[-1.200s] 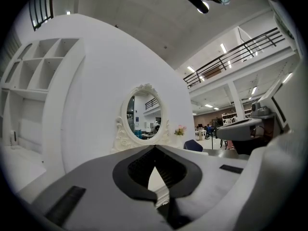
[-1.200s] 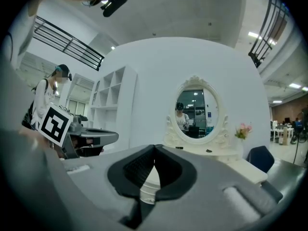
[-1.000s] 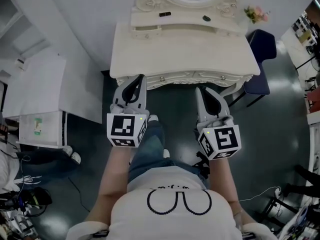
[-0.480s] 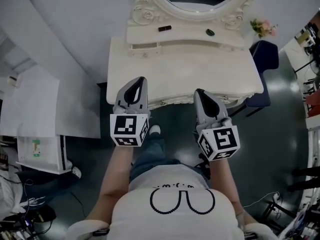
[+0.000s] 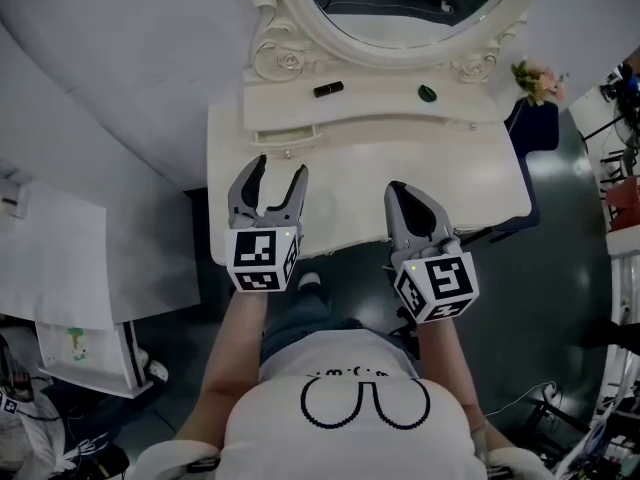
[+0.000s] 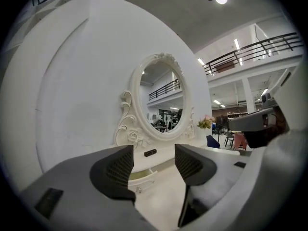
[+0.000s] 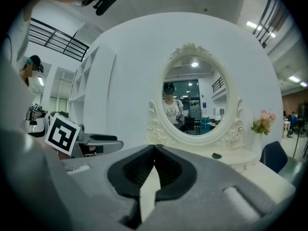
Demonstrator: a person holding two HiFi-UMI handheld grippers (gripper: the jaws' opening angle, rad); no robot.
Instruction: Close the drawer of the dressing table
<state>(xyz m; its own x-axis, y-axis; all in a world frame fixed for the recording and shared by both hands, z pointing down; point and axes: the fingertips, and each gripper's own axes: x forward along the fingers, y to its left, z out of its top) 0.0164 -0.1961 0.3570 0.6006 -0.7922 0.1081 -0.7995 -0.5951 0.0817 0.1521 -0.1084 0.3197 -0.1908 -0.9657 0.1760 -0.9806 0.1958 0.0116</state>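
The cream dressing table (image 5: 450, 183) stands before me under its oval mirror (image 5: 410, 8). A small drawer (image 5: 290, 132) in the raised shelf at the left sticks out a little; it also shows in the left gripper view (image 6: 142, 176), just beyond the jaws. My left gripper (image 5: 279, 168) hovers over the tabletop short of that drawer, its jaws opening with nothing between them (image 6: 153, 160). To the right, my right gripper (image 5: 397, 188) is shut and empty over the table's front part, its pads meeting (image 7: 155, 148).
On the shelf lie a black stick-like item (image 5: 328, 89) and a small green item (image 5: 428, 93). Pink flowers (image 5: 538, 80) stand at the table's right end, with a blue chair (image 5: 545, 128) behind. A white cabinet (image 5: 50, 258) stands to the left.
Both grippers have moved forward from the table's front edge to above the tabletop. The left gripper's jaws, shut before, now stand apart.
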